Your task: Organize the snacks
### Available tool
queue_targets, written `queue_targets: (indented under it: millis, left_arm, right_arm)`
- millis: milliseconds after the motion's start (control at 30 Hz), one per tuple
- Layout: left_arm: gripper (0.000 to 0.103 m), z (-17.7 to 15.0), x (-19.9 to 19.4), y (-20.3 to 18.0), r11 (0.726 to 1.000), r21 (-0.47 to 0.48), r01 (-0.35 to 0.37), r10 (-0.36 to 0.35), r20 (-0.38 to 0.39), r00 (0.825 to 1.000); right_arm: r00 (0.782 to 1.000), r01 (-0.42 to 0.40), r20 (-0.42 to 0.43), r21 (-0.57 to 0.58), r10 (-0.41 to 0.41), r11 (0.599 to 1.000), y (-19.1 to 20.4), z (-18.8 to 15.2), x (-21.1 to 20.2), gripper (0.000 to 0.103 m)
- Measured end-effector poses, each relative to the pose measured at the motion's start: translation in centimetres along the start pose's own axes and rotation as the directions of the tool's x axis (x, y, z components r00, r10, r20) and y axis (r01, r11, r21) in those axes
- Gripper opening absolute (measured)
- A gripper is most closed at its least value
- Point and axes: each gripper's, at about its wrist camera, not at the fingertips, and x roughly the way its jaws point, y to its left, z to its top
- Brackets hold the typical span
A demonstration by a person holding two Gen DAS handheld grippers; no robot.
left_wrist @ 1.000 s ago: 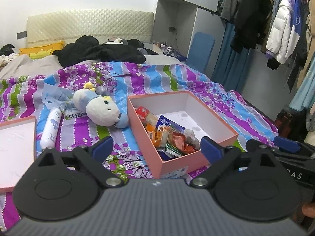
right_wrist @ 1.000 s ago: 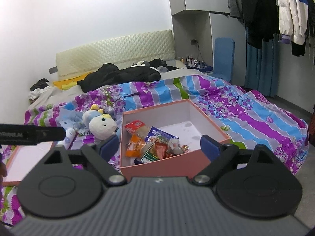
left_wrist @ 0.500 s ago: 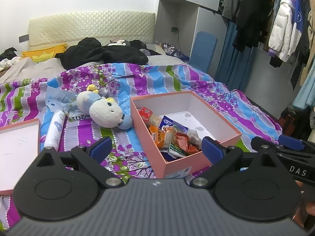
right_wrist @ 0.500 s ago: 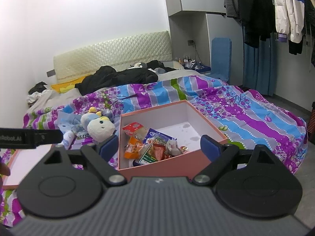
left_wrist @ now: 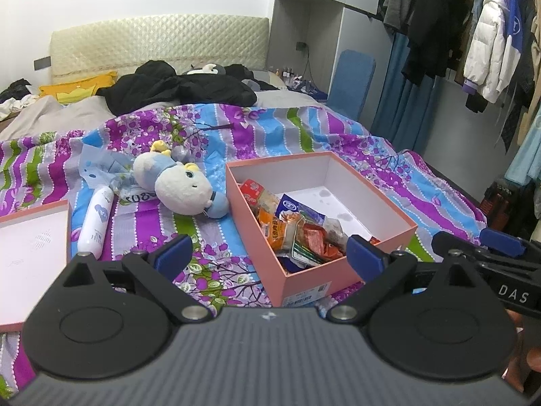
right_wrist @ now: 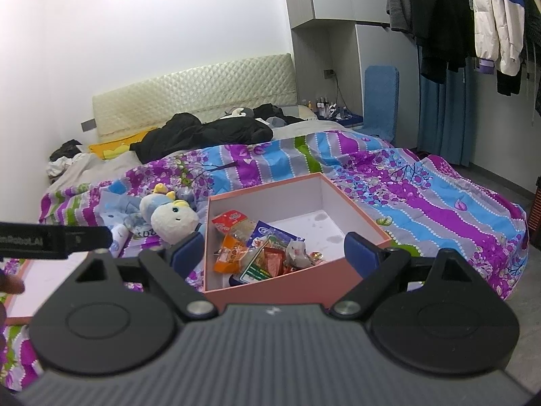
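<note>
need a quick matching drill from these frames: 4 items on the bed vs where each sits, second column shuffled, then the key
Items:
1. snack packets
2. plush toy
3. white bottle
4. black clothes

Places:
A. lying flat on the quilt between the box lid and the plush toy
B. heaped near the headboard
C. inside the pink box
D. on the quilt just left of the pink box

Pairs: 1-C, 2-D, 3-A, 4-B

Box (left_wrist: 306,270) pink outside, white inside. Quilt (left_wrist: 236,135) purple/blue/green stripes w/ floral print. Plush (left_wrist: 179,189) white & pale blue. Snacks (left_wrist: 287,226) orange, red, blue. Headboard (left_wrist: 159,44) cream, quilted.
</note>
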Motion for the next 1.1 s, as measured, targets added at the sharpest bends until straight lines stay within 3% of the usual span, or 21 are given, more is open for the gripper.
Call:
queue_targets:
  millis: [1100]
  left_arm:
    - [0.099,-0.14,0.08,0.29,1.0,0.0,0.006,-0.006,-0.005,1.0]
  right_arm:
    - [1.0,0.005,0.001,-0.004,-0.005,1.0,-0.08,0.19,-0.05,0.091]
